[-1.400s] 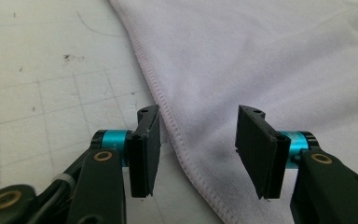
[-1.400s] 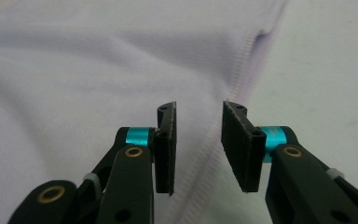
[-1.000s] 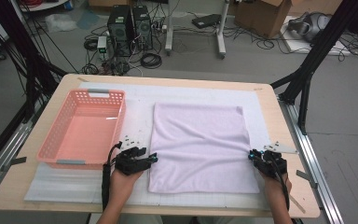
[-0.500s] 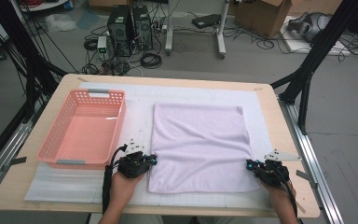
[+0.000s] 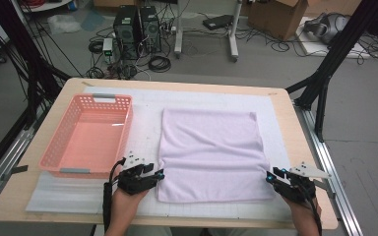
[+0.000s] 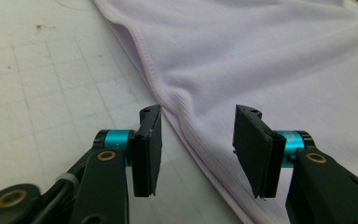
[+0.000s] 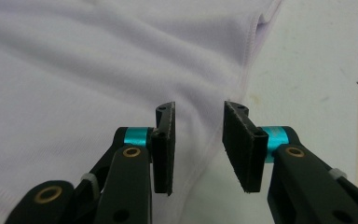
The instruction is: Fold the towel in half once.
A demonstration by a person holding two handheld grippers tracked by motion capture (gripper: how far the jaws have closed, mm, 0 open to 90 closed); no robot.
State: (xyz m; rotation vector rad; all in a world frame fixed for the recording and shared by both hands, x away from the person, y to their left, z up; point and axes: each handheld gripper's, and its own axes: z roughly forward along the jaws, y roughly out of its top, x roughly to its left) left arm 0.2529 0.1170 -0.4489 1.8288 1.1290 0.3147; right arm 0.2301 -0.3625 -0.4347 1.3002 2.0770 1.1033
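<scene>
Pink plastic basket [image 5: 86,135] sits empty at the worktop's [image 5: 187,86] nine o'clock side, and just to its right the lilac towel [image 5: 210,155] lies flat and square on the white gridded mat [image 5: 142,110], filling the middle. The left claw [image 5: 158,173] rests at the towel's seven o'clock corner, its jaws having just been opening; in the left gripper view they stand moderately apart, with the stitched hem [image 6: 177,116] running between them but not pinched. The right claw [image 5: 270,177] sits at the five o'clock corner, jaws likewise just opened to a narrower gap, straddling the towel's side edge [image 7: 223,126] without pressing it. The work in hand looks like taking both near corners for a fold toward twelve o'clock. To do it well, I would slide each claw a touch further over the hem so the pads bite both the seam and some cloth behind it, close both sides together, and lift evenly. Uneven height or a shallow bite on one side would likely skew the fold or let a corner slip free.
</scene>
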